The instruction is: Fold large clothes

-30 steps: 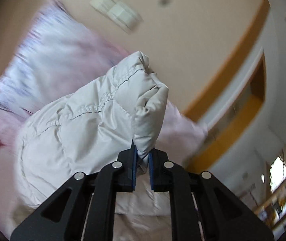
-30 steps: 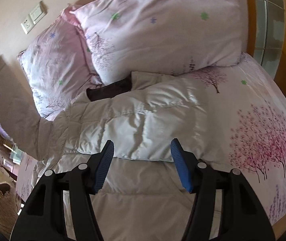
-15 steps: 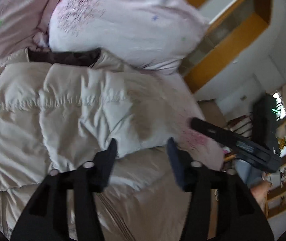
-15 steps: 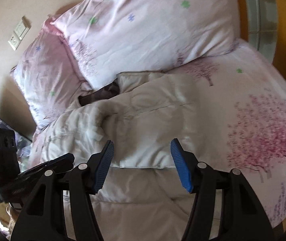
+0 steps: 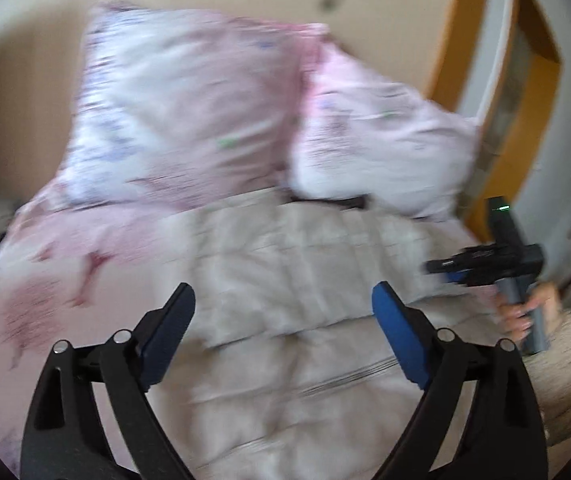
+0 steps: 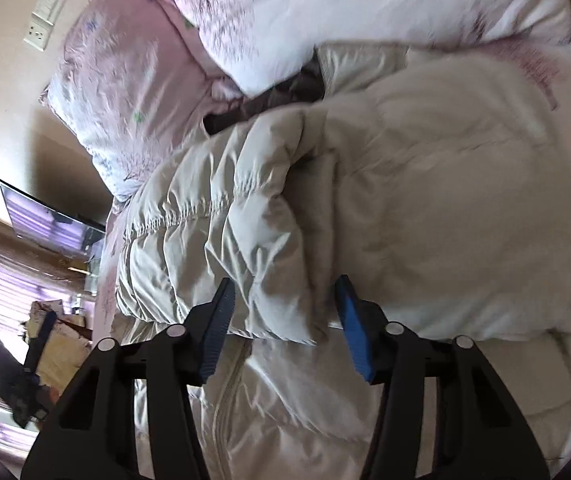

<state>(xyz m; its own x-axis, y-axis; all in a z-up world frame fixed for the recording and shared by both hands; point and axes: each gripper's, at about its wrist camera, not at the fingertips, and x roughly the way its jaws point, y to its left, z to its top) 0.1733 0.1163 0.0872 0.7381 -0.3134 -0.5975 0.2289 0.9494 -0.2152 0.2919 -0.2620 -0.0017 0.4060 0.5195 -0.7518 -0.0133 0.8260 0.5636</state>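
Right wrist view: sleeves are folded across the puffer jacket (image 6: 425,200); right hand-held gripper (image 6: 283,312), half-open and closing, empty; left hand-held gripper (image 5: 283,320) wide, released. A lower-edge grasp is judged next.

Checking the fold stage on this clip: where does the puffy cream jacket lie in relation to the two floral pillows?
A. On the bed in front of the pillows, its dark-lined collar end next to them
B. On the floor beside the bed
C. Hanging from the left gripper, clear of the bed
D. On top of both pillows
A: the jacket lies flat on the bed, its dark collar lining tucked against the pillows.
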